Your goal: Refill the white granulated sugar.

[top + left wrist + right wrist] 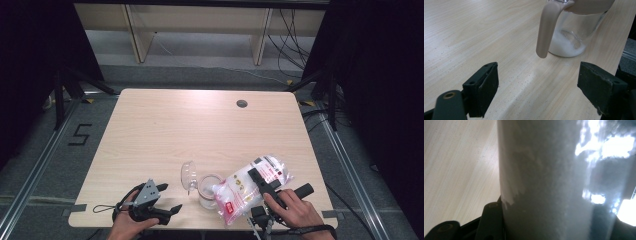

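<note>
A clear plastic bag of white powder (pixel 252 186) with a red and white label lies tilted over the front right of the table. Its lower end points at a glass jar (pixel 207 192). My right gripper (pixel 256 178) is shut on the bag; in the right gripper view the bag (pixel 549 182) sits close between the jaws, with one finger (pixel 490 220) beside it. The jar's lid (pixel 189 176) is swung open to the left. In the left gripper view the jar (pixel 571 32) holds a little white powder at the bottom. My left gripper (pixel 170 197) (pixel 539 68) rests open left of the jar, holding nothing.
The wooden table (pixel 200 130) has a round cable hole (pixel 242 103) at the back right. The jar stands close to the front edge. Black curtains flank both sides, with shelving and cables beyond the far edge. A "5" mark (pixel 80 134) is on the floor at left.
</note>
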### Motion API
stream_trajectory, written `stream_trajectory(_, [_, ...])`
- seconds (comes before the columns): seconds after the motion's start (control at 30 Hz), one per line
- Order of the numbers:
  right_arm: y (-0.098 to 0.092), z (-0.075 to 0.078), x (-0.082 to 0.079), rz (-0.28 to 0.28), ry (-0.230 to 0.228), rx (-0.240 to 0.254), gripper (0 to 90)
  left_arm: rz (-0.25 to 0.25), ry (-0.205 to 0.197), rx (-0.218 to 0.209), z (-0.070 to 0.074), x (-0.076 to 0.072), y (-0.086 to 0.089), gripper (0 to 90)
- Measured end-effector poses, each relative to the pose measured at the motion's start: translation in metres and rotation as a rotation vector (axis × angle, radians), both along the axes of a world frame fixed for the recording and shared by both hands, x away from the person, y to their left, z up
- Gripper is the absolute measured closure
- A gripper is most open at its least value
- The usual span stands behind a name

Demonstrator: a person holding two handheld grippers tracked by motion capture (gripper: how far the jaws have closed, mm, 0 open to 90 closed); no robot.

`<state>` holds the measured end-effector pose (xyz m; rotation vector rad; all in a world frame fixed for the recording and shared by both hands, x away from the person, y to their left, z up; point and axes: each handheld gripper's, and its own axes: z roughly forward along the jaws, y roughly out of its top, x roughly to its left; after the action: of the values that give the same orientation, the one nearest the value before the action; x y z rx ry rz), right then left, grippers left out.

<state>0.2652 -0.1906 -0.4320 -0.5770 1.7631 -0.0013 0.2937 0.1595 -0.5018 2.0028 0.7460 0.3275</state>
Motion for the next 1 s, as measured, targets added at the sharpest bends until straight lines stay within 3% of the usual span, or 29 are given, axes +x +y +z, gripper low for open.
stream_trajectory(0.13, [0.0, 0.0011, 0.0017, 0.02, -0.013, -0.009, 52.6, 0.0, 0.001, 0.0, 0.0, 0.0001, 0.0, 16.8])
stream_trajectory(0.17, [-0.0012, 0.0002, 0.0001, -0.012, 0.001, 0.004, 52.6, 0.0, 0.001, 0.001, 0.0, 0.0001, 0.0001, 16.8])
stream_trajectory(0.43, [-0.002, 0.0006, -0.0002, -0.018, 0.006, 0.01, 52.7, 0.0, 0.0, 0.013, 0.0004, 0.0002, 0.0009, 16.8])
stream_trajectory(0.53, [-0.0017, 0.0021, 0.0001, -0.008, -0.004, -0.002, 52.7, 0.0, 0.001, 0.0, 0.0001, 0.0001, 0.0003, 16.9])
stream_trajectory(0.7, [-0.003, 0.0018, -0.0003, -0.01, -0.005, 0.023, 52.8, -0.002, 0.001, 0.003, 0.0002, 0.0002, 0.0005, 16.8])
stream_trajectory(0.83, [-0.0019, 0.006, 0.0002, 0.009, -0.015, -0.01, 52.8, -0.002, 0.001, 0.003, 0.0002, 0.0002, 0.0006, 16.8])
stream_trajectory(0.9, [-0.0044, 0.0027, -0.0007, -0.014, -0.005, 0.03, 52.8, -0.003, 0.001, 0.003, 0.0002, 0.0003, 0.0005, 16.8])
stream_trajectory(1.0, [-0.0039, 0.0044, -0.0003, -0.006, -0.015, 0.013, 52.9, -0.001, 0.001, 0.001, 0.0002, 0.0002, 0.0004, 16.8])
